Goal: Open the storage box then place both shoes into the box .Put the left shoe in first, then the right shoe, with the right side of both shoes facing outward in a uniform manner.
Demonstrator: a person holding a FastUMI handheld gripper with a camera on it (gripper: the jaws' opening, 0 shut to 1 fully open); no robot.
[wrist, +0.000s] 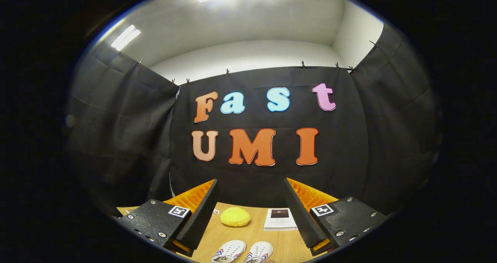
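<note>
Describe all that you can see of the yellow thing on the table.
The yellow thing is a soft-looking, rounded, flattish pad with a fuzzy surface. It lies flat on the wooden table, beyond the open gripper, between its fingers in view. The two white shoes lie nearer; a white booklet lies beside it. Nothing touches it.

Two white shoes (241,251) lie side by side on the one wooden table (248,234), between the gripper's (251,216) two spread, empty fingers. Farther off sit one yellow round cushion (235,216) and, to its right, one small booklet (280,219).
</note>
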